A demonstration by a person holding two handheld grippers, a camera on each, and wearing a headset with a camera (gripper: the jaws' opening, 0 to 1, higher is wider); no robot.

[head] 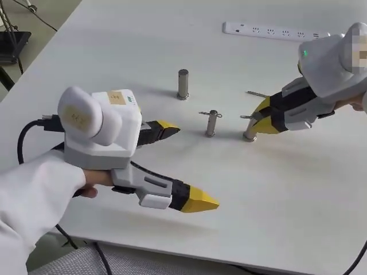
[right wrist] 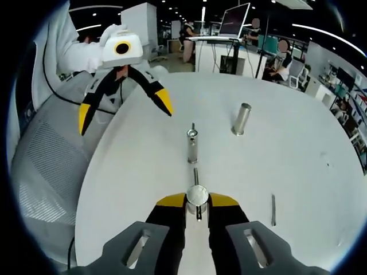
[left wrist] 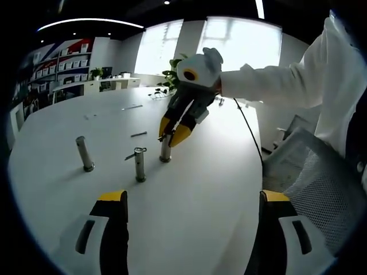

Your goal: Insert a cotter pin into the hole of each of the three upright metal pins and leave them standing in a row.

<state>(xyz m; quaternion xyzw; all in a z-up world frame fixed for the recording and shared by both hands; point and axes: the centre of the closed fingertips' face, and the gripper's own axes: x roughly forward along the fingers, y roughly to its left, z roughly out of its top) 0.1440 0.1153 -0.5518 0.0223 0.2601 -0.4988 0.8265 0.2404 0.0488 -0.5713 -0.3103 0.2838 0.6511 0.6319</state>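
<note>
Short upright grey steel pin is clamped between the narrow jaws of the right gripper; thin wire cotter pin is seen at its head. Left gripper is held wide, nothing gripped.

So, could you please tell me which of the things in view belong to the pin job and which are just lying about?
For the job: bare metal pin; middle metal pin with an inserted cotter pin; gripped metal pin in the shut right gripper; loose cotter pin; open left gripper.
Lying about: power strip; mesh chair.
</note>
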